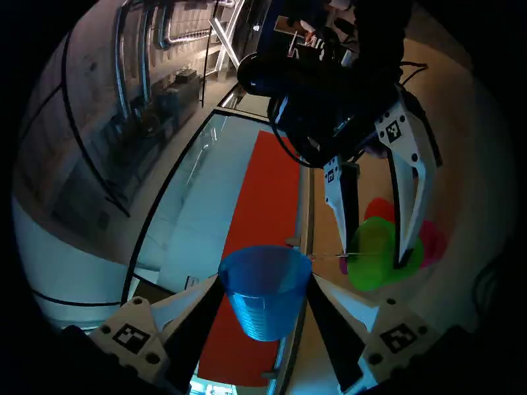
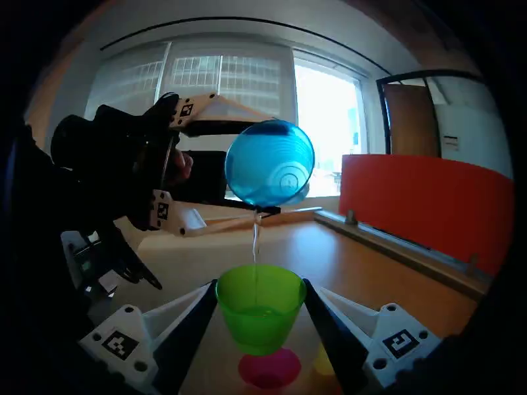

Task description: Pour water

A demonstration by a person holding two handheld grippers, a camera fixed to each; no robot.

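Our left gripper (image 1: 265,280), lower centre, pinches the blue cup (image 1: 263,309); our right gripper (image 1: 372,258), mid-right, apparently pinches the green cup (image 1: 369,271).

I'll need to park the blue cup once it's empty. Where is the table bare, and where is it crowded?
The table is bare wood from the green cup across to the rail under the red divider. It is crowded right below the green cup, where a pink cup and a yellow cup sit close together.

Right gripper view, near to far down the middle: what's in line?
green cup → thin water stream → tipped blue cup → bright window
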